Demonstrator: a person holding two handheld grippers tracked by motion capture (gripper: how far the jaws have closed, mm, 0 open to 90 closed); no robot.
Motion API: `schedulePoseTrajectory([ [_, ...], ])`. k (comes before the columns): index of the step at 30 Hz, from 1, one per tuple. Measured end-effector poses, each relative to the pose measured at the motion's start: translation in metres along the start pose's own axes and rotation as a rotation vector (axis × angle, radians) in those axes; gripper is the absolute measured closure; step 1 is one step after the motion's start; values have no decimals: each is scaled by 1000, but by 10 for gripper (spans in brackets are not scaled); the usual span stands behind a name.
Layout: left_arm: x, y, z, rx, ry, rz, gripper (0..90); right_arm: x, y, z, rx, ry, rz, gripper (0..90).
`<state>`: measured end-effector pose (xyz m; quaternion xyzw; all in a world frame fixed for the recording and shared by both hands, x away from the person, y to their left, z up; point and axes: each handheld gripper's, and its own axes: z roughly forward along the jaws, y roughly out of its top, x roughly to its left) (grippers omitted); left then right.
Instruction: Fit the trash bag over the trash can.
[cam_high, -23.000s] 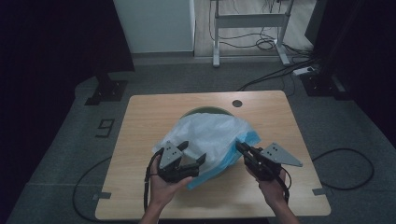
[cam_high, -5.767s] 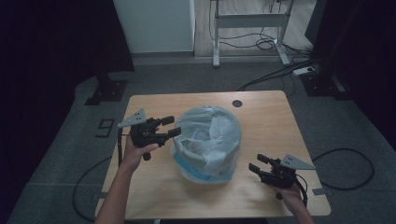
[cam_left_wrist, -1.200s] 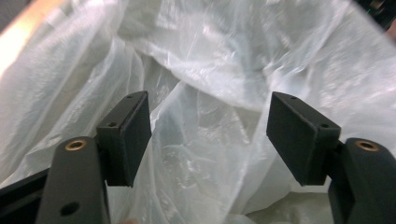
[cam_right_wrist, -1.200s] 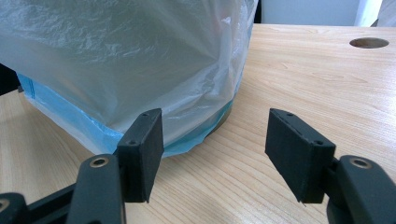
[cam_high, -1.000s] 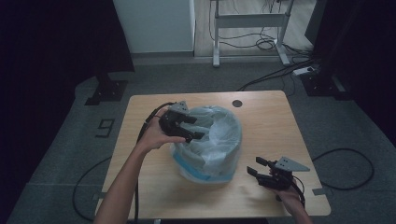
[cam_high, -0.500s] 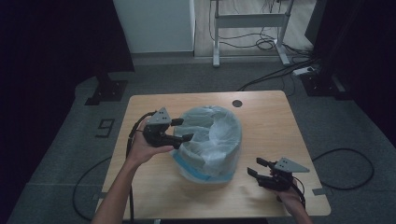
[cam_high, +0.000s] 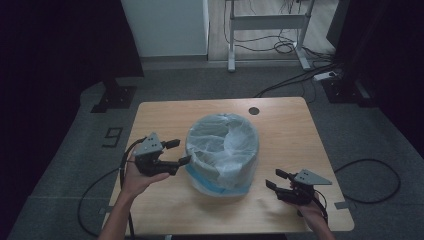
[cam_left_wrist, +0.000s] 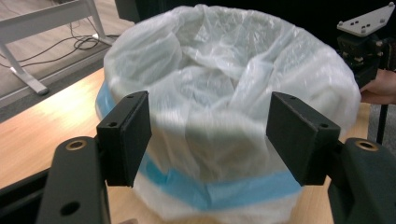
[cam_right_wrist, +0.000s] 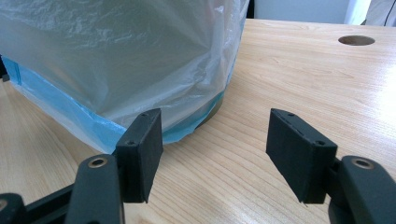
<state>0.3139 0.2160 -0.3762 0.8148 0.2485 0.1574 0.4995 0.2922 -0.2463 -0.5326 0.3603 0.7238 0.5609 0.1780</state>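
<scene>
A round bin lined with a translucent white plastic bag (cam_high: 224, 150) with a blue band near its hem stands mid-table. The bag's edge is folded down over the rim and hangs to the wood. My left gripper (cam_high: 177, 152) is just left of the bin, open, its jaws aimed at the bag (cam_left_wrist: 210, 116) with nothing between them. My right gripper (cam_high: 272, 179) rests low near the front right of the table, open and empty, facing the bag's blue hem (cam_right_wrist: 93, 126). The far gripper (cam_left_wrist: 364, 42) appears beyond the bin in the left gripper view.
The wooden table (cam_high: 285, 130) has a round cable hole (cam_high: 254, 110) at the back. Dark floor with cables and a desk frame (cam_high: 265, 22) lies beyond. A cable (cam_high: 107, 180) trails off the left front edge.
My left gripper has drawn back from the bin's upper left rim toward the front left and sunk lower. The right gripper has stayed put.
</scene>
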Motion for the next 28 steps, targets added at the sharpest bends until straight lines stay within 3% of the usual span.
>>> schedulePoseTrajectory([
  [10, -1, -60, -18, 0, 65, -72, 310, -2, -2, 0, 10, -10, -5, 355],
  [17, 1, -100, -19, 35, 101, -120, 310, -3, -3, 1, 18, -18, -7, 354],
  [20, 2, -108, -16, 54, 105, -130, 309, -3, -4, 1, 24, -20, -11, 354],
  [28, 1, -108, -8, 58, 96, -128, 304, -4, -4, 0, 20, -27, -14, 351],
])
